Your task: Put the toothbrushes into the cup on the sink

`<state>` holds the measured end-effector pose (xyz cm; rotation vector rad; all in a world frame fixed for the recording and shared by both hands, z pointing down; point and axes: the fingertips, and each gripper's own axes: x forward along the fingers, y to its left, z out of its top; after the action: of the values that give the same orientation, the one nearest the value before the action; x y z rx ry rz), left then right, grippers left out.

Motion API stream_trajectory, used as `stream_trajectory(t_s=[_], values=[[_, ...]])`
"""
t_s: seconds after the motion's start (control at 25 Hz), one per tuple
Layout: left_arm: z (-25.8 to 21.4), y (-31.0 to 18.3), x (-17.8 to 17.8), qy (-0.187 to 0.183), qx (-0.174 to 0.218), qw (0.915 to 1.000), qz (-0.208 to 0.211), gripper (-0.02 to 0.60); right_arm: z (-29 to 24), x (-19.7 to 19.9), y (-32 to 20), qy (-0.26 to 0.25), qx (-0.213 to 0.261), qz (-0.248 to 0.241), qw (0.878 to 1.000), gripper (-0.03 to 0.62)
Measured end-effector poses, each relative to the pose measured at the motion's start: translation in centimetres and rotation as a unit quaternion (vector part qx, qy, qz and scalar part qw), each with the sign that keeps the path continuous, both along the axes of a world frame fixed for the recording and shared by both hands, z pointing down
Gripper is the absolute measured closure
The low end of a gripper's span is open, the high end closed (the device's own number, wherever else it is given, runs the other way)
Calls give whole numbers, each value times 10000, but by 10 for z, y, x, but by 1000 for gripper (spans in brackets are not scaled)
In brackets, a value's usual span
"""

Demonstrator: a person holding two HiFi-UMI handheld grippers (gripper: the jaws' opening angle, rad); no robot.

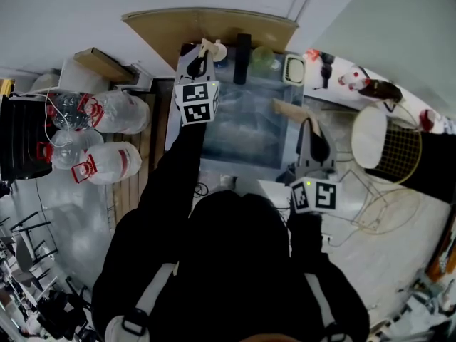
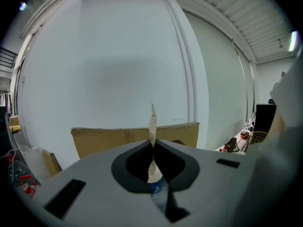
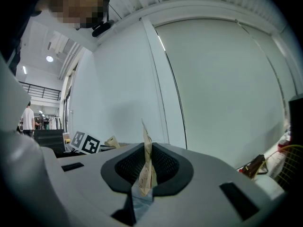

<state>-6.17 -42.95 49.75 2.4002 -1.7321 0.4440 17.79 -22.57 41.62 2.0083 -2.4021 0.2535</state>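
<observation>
Left gripper [image 1: 202,57] [image 2: 152,144]: jaws closed tight on the left toothbrush [image 1: 207,46] [image 2: 152,122], a thin beige paper-sleeved one seen edge-on. The pads pinch it low and the top sticks up above the jaw tips. In the head view this gripper is at the back left corner of the sink [image 1: 235,130]. The sleeve tip is just beside a pale round cup [image 1: 219,50] on the back ledge. Can't tell if it touches the cup or is inside it.

Right gripper [image 1: 311,128] [image 3: 147,148]: jaws also clamped, on the right toothbrush [image 1: 288,109] [image 3: 146,167], same beige sleeve with small print on it. It's gripped near one end, and the free end points left over the right side of the basin. This one is well apart from the cup. The left gripper's marker cube [image 3: 85,143] shows low left in the right gripper view.

Around the cup on the back ledge:
- black faucet [image 1: 243,48] just to its right
- then a greenish round container [image 1: 262,57]
- then a small white slotted thing [image 1: 293,70]

Further out:
- cardboard sheet [image 1: 214,23] [image 2: 113,138] leaning on the wall behind the sink
- big clear water jugs [image 1: 107,112] with red handles on the floor to the left
- white wire basket [image 1: 388,144] to the right of the sink
</observation>
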Motion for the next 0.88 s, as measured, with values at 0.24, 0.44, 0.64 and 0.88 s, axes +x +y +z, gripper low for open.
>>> stream_trajectory(t_s=[0.24, 0.44, 0.64, 0.88], values=[[38, -16, 4, -37, -408, 9992, -19, 574, 4, 7, -4, -6, -58, 24, 10000, 554], [67, -24, 9, -115, -811, 9966, 63, 574, 5, 10, -7, 26, -75, 10, 10000, 554], [73, -21, 10, 81, -935, 9955, 134, 505, 6, 12, -7, -9, -92, 11, 10000, 554], [41, 3, 13, 224, -598, 9977, 245, 479, 6, 15, -8, -112, -86, 43, 9999, 554]])
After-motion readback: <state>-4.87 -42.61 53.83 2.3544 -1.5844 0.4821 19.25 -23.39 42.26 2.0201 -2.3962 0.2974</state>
